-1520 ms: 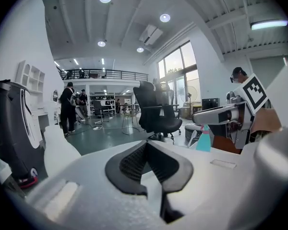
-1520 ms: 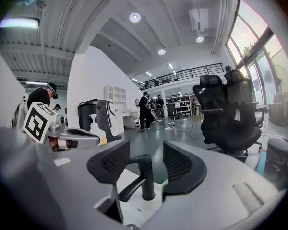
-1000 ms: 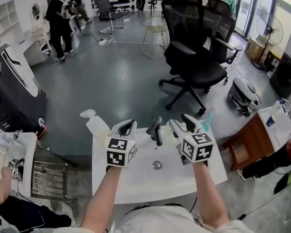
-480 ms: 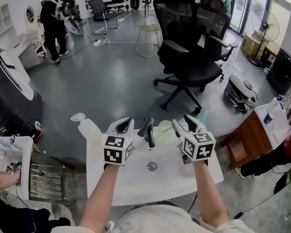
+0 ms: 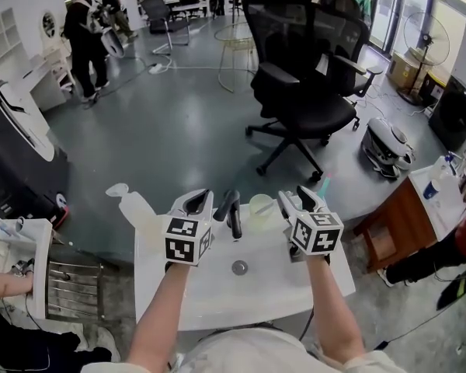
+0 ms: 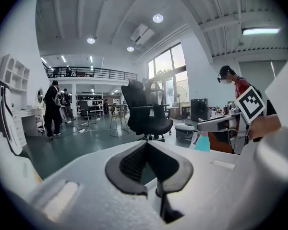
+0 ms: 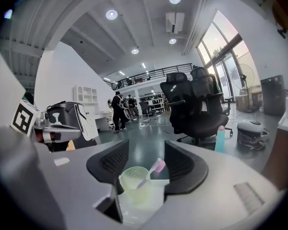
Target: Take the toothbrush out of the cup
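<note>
So far: nothing is gripped; we are closing in.
Change: the cup [image 5: 262, 206] has come clear of the right hand-held gripper [image 5: 303, 201] and now shows just left of it on the white bench [image 5: 295, 274].
Right hand-held gripper: jaws apart and empty, framing the cup ahead without touching it.
Toothbrush [image 7: 151, 171]: still inside the cup, pink head leaning over its right rim.
Left hand-held gripper [image 5: 198, 202]: jaws together and empty, beyond the faucet [image 5: 231, 210] from the cup.
Meaning: we judge the lift not yet begun.

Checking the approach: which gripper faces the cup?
The right gripper: its open jaws frame the cup and toothbrush; the left gripper has its jaws together.
</note>
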`<state>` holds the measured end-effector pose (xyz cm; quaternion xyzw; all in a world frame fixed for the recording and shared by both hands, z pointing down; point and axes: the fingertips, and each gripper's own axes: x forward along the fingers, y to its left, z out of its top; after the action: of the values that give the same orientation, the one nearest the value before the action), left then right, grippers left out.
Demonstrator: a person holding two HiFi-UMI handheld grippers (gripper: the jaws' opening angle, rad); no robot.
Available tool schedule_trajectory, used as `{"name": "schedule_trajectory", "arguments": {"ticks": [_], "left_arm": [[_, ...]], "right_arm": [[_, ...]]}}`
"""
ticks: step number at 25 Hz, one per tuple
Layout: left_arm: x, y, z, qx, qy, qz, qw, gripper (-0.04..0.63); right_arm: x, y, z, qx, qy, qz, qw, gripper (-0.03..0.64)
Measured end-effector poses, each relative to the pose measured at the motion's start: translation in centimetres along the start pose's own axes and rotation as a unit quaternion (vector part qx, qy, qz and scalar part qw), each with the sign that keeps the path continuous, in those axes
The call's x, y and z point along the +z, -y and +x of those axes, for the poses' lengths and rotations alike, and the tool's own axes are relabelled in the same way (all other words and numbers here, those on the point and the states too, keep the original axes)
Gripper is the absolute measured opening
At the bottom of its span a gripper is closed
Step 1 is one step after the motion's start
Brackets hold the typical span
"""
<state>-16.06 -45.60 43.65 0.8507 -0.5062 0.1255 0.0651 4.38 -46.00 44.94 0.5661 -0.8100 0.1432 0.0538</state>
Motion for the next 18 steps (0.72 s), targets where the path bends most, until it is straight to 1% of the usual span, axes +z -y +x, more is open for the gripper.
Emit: {"name": "schedule_trajectory", "arguments": {"ticks": [9,18], "left_arm": [[-0.5,-0.4,0.1,0.005,-0.011,0.005,0.9999,0.005],[-0.6,-0.8,0.6,0.003,-0.016,0.013,0.9998,0.005]], "right_arm": [[-2.0,1.2,1.3,-0.017,-0.002,0.063,0.998,0.216],[-3.9,2.0,2.5,-0.024,-0.015,0.089,0.996,0.216]]}}
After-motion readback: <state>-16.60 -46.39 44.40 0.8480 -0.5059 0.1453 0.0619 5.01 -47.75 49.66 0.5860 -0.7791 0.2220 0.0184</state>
